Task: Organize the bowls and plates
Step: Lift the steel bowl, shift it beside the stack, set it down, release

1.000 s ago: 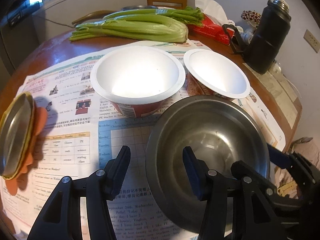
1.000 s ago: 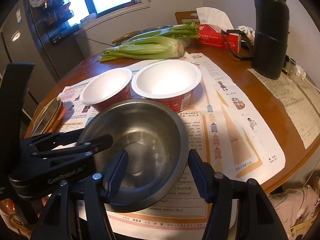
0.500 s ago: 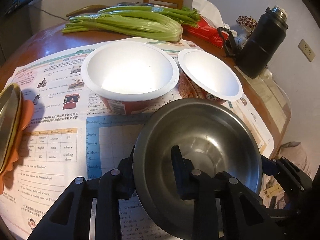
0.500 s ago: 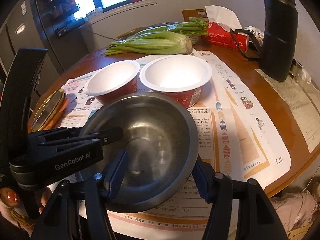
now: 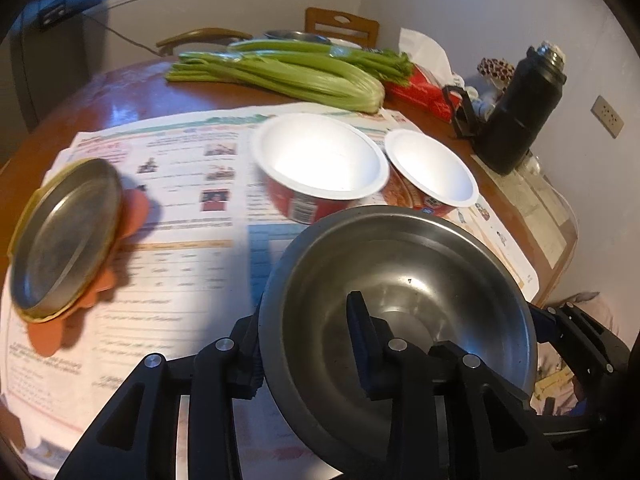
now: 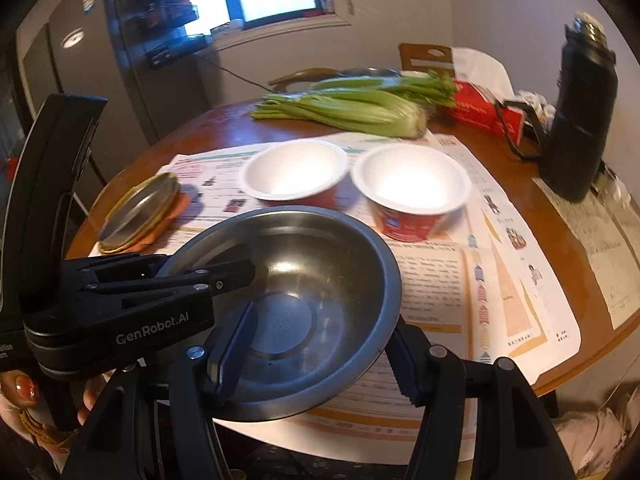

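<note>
A steel bowl is lifted above the table, tilted. My left gripper is shut on its left rim, one finger inside and one outside. My right gripper straddles the bowl's right side, one finger inside and one outside, and seems to grip it. Two white paper bowls with red sides stand on the newspaper behind; they also show in the right wrist view. A metal plate lies on an orange mat at the left; it also shows in the right wrist view.
Celery, a red tissue box and a black flask stand at the back of the round wooden table. The table edge is close at the right. A wooden chair stands behind.
My left gripper closed on the steel bowl's rim. The bowl rose off the table and tilted, held by both grippers.
</note>
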### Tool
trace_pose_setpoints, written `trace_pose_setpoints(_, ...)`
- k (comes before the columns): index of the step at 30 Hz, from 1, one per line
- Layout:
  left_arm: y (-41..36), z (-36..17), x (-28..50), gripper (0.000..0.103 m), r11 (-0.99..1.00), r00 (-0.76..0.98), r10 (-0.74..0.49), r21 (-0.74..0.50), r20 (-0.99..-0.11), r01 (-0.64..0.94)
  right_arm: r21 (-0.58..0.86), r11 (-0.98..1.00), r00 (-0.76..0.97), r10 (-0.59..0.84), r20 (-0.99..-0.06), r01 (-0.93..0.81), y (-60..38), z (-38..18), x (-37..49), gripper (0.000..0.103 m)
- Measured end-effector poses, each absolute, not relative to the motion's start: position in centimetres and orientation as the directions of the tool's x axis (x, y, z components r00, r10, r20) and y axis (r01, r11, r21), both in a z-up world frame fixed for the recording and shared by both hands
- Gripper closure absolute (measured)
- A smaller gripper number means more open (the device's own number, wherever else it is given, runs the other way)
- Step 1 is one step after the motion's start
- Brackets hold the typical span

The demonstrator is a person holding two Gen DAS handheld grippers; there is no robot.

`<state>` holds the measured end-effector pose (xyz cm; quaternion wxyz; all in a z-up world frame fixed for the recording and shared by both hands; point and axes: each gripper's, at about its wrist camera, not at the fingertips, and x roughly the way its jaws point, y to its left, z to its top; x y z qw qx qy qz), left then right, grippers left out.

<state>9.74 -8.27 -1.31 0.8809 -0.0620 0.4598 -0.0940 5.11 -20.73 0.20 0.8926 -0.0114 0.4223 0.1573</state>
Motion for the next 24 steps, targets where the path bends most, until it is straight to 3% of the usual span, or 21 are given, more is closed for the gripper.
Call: trace_pose_setpoints(24,-0.8,-3.4,8.4,0.066,0.973,0.581,-0.187,-0.232,-0.792,-0.004,0.071,0.904,0.552,0.318,-0.771,-0.421,-12.9,-1.1,5.2,0.041)
